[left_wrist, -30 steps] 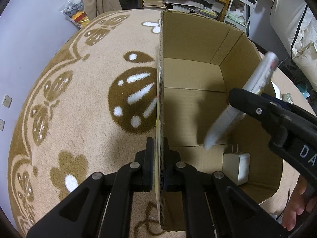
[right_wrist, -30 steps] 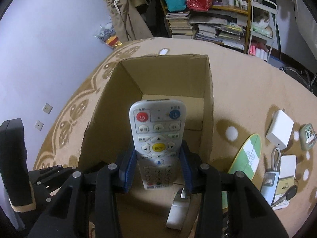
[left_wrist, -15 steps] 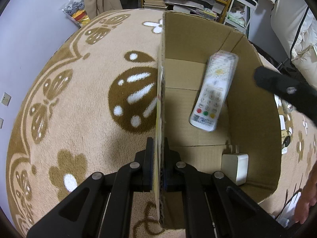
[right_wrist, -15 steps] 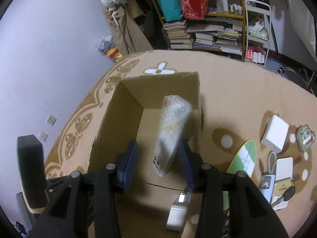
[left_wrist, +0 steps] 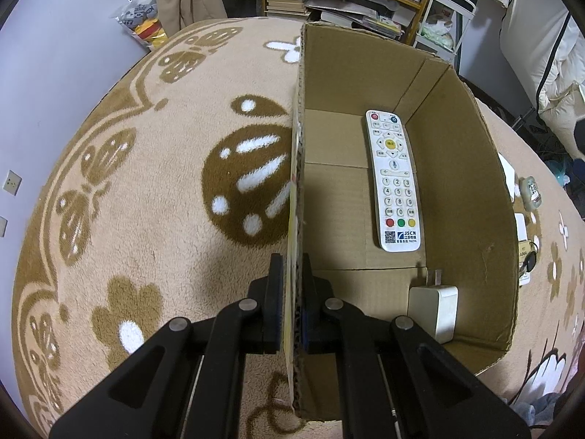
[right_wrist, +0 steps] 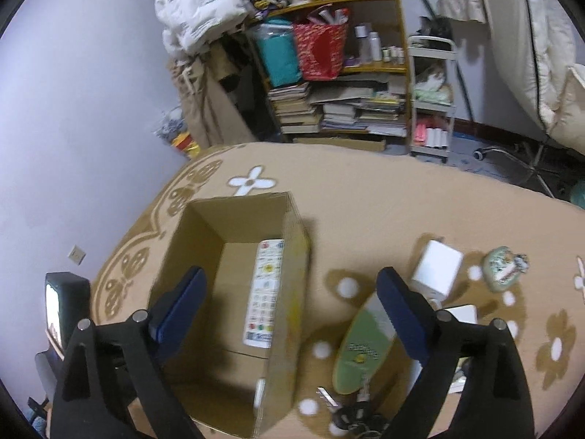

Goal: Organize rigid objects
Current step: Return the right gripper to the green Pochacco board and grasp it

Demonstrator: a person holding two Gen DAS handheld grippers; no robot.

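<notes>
Since a second ago the white rectangular remote control (left_wrist: 393, 179) has left the right tongs (right_wrist: 292, 314) and now lies flat, buttons up, on the floor of the open brown cardboard box (left_wrist: 471, 168), along its right wall; those tongs have just been opening, stand wide apart with nothing between them, and have pulled up and back from the box. Underneath everything spreads the beige plush carpet with brown flower and beetle patterns (left_wrist: 146, 168). On it sits the box, whose left wall is clamped edge-on between the closed left tongs (left_wrist: 292, 303), steadying it. Inside, near the front, a small white plug-in charger (left_wrist: 433, 309) stands with its prongs up. To the right of the box, on the carpet, wait a green oval card-like piece (right_wrist: 360, 351), a white square adapter block (right_wrist: 437, 269), a small pale green patterned case (right_wrist: 502, 269) and a bunch of keys (right_wrist: 351, 417). These look light, stiff and fairly smooth; the adapter block is probably best gripped across its flat sides, while the thin oval piece may slip and likely needs lifting by an edge.
</notes>
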